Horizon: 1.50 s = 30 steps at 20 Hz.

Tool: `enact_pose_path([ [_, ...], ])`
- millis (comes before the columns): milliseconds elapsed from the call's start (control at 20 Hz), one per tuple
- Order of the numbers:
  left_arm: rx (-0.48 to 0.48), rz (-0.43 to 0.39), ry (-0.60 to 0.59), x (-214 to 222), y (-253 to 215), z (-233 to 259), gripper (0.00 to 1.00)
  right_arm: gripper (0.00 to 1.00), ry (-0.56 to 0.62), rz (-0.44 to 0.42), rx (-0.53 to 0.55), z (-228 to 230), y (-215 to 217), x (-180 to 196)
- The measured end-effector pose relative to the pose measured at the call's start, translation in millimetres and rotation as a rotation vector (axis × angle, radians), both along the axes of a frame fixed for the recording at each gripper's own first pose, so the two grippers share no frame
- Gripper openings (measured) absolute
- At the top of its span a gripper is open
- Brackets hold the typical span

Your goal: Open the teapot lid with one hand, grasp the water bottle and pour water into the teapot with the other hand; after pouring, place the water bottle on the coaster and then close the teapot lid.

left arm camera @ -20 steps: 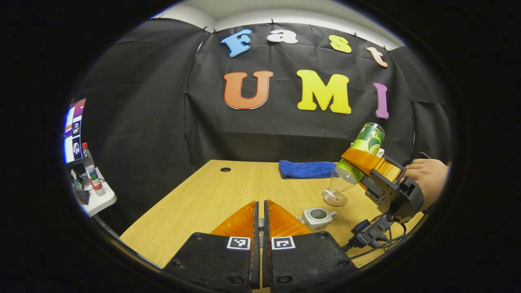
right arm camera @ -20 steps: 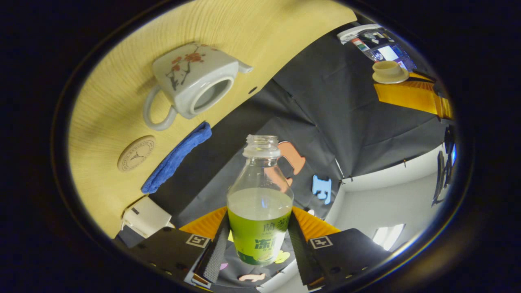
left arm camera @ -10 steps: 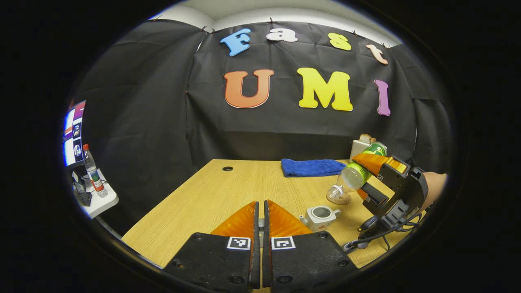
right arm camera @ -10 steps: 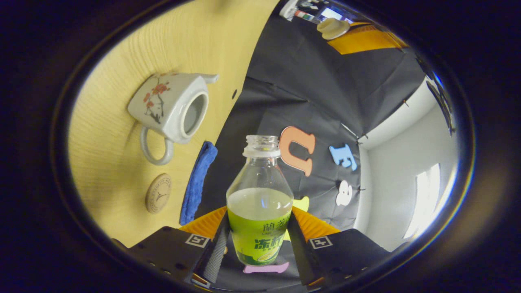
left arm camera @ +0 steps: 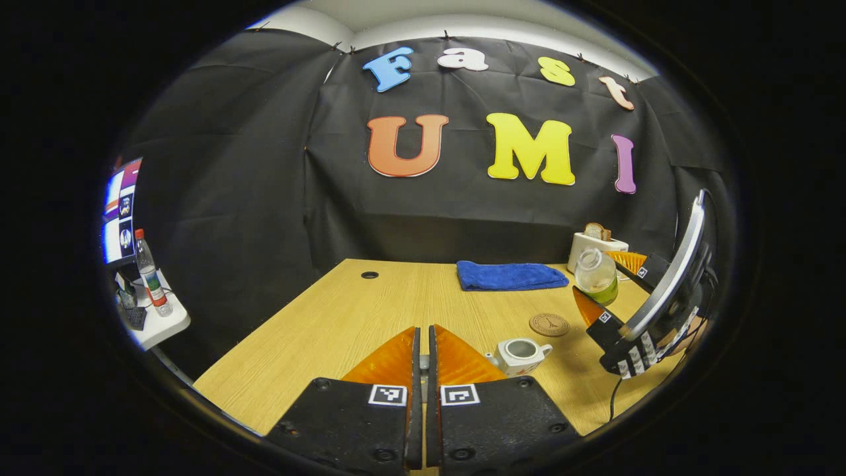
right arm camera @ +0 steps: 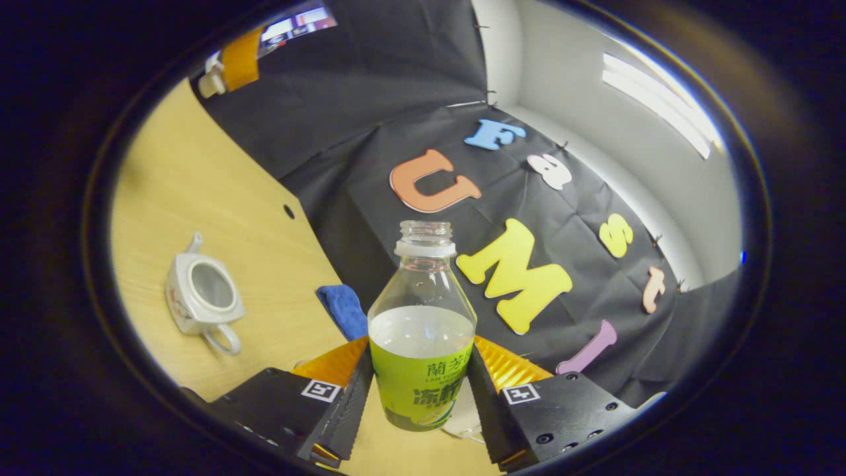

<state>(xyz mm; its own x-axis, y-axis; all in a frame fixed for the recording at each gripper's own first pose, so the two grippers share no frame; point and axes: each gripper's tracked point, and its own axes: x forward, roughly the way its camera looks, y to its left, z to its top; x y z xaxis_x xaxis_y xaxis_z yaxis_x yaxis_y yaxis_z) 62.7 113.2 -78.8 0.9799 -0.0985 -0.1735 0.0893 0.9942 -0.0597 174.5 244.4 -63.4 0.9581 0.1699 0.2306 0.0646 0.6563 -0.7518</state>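
Bottle in my right tool, coaster ahead of it, pot lidless.

My right tool [right arm camera: 422,403] is clamped on the water bottle [right arm camera: 422,330] by its labelled lower body, both fingers pressing its sides; the neck points straight away along the fingers, uncapped, clear plastic, roughly half full. From my left tool [left arm camera: 423,354] the round brown coaster [left arm camera: 548,324] lies flat on the desk [left arm camera: 344,311], ahead and to the right, between the bottle and the teapot [left arm camera: 521,354], so the right tool is the nearer one for setting it down. The teapot is white glazed ceramic, squarish, mouth open, just right of my left fingers. My left tool's fingers are nearly closed; in the right gripper view it appears to grip the pale lid [right arm camera: 213,80]. A blue towel [left arm camera: 509,275] lies beyond.
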Motion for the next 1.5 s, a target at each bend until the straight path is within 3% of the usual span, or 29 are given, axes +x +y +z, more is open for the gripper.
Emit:
enact_pose_path([
  [200, 0.006, -0.002, 0.0, 1.4, -2.4, -0.9, 0.05, 0.77, 0.103, 0.002, 0.236, 5.7, -22.8, 5.3],
  [400, 0.017, -0.002, 0.002, 2.6, -4.1, -1.7, 0.05, 0.74, 0.302, 0.051, 0.549, -2.0, -28.0, 24.6],
  [450, 0.018, -0.002, 0.002, 2.5, -4.8, -1.7, 0.05, 0.77, 0.347, 0.061, 0.614, -4.3, -27.6, 30.0],
  [600, 0.017, 0.002, 0.004, 3.8, -5.6, -3.1, 0.05, 0.73, 0.486, 0.072, 0.795, -20.3, -29.6, 55.2],
  [900, 0.015, -0.012, 0.001, 5.5, -13.7, -2.8, 0.05, 0.74, 0.529, 0.068, 0.851, -33.9, -25.3, 80.9],
  [1500, 0.018, -0.014, 0.017, 7.5, -16.9, -8.4, 0.05, 0.75, 0.514, 0.07, 0.768, -45.7, -0.2, 92.1],
])
